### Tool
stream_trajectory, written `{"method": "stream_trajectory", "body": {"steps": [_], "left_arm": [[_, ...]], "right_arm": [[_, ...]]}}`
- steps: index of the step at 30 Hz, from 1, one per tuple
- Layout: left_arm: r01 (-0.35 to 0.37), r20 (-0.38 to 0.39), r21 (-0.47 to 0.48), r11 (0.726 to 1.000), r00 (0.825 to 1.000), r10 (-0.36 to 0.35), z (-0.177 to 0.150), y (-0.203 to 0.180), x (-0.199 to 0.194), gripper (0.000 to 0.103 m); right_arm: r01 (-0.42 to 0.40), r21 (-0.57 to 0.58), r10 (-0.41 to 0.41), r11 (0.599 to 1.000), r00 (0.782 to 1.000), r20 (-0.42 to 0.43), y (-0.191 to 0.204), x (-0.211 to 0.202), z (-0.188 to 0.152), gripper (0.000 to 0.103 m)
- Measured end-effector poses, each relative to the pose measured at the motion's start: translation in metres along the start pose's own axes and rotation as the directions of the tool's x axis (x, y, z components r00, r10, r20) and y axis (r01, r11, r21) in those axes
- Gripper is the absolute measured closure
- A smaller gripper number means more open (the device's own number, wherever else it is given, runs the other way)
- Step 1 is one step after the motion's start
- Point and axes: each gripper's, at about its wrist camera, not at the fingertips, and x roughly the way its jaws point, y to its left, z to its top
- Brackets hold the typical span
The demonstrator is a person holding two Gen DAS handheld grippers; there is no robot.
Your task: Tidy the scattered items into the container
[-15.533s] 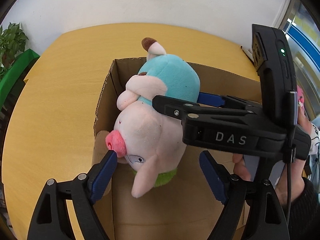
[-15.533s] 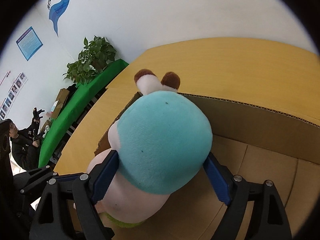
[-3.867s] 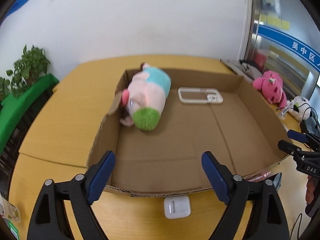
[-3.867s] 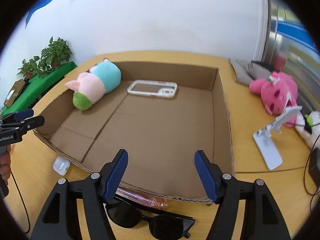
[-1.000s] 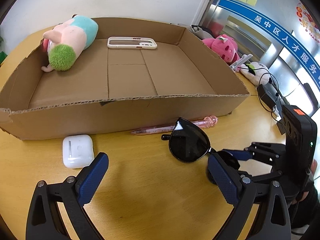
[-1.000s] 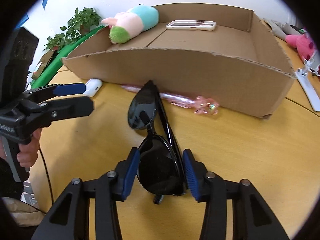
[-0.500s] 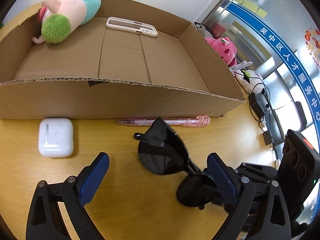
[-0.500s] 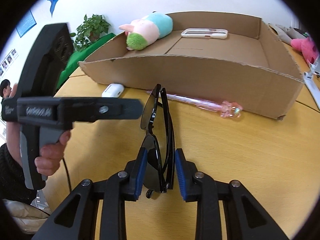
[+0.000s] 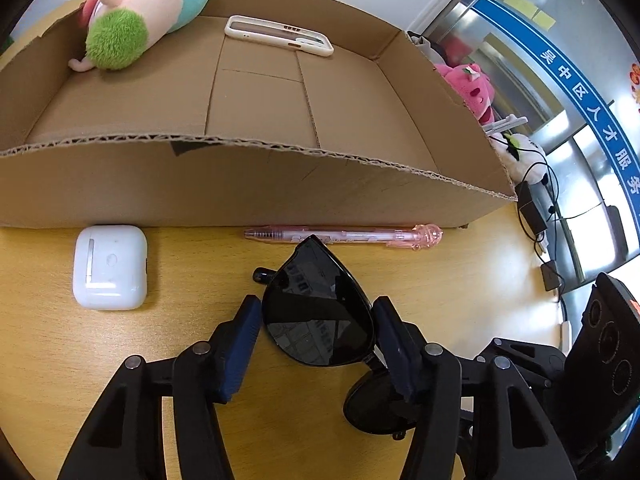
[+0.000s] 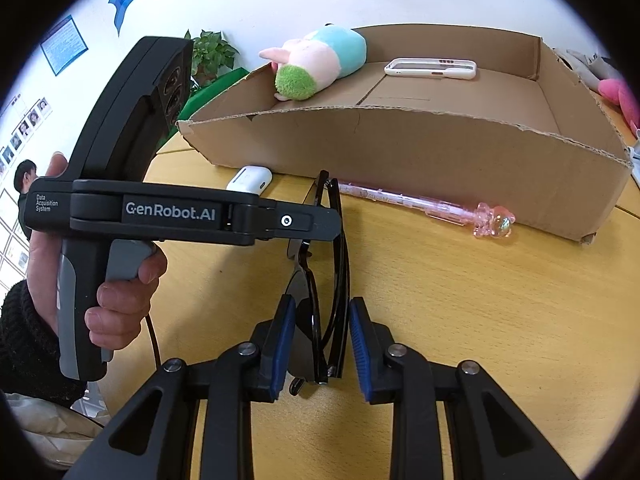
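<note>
The sunglasses (image 9: 320,312) stand on edge on the yellow table (image 9: 60,360), just in front of the cardboard box (image 9: 248,184), folded, with both tools on them. The right gripper (image 10: 322,340) is clamped on one end of the glasses, its blue pads pressed against the lens and the folded arms. The left gripper (image 9: 316,328) is closing around the other lens: the lens sits between its two blue pads, the right pad at the frame's edge, the left pad beside it with contact I cannot tell. In the right wrist view a hand (image 10: 120,292) in a dark sleeve grips the left tool's handle.

A pink pen (image 9: 344,236) lies along the foot of the box's near wall, just behind the glasses. A white earbud case (image 9: 110,266) lies on the table to the left, also close to the wall. Inside the box a plush pig (image 9: 140,12) rests in the far left corner and a white phone case (image 9: 278,36) lies flat by the back wall
</note>
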Motion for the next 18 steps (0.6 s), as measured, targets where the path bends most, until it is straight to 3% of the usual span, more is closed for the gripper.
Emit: {"method": "stream_trajectory", "body": {"steps": [1,3,5,12,18], "left_arm": [[-0.003,0.001,0.003,1.0,1.0,0.003,0.0,-0.001,-0.001,0.047],[0.024,0.011,0.016,1.0,1.0,-0.025,0.003,-0.005,-0.008,0.07],[0.007,0.02,0.046,0.999,1.0,-0.008,0.005,-0.012,-0.014,0.077],[0.005,0.001,0.01,1.0,1.0,-0.005,0.004,-0.008,-0.012,0.074],[-0.036,-0.034,0.02,0.999,0.999,0.037,-0.001,-0.018,-0.007,0.073]], "right_arm": [[0.0,0.0,0.0,1.0,1.0,0.002,0.0,0.0,0.0,0.077],[-0.019,0.0,0.019,1.0,1.0,0.02,0.0,-0.003,0.001,0.078],[-0.016,-0.015,0.017,1.0,0.999,0.051,0.004,-0.009,0.003,0.079],[-0.016,-0.005,0.017,1.0,0.998,0.053,0.002,-0.008,0.005,0.079],[0.014,-0.039,-0.012,0.999,0.998,0.058,0.007,-0.007,0.004,0.079]]}}
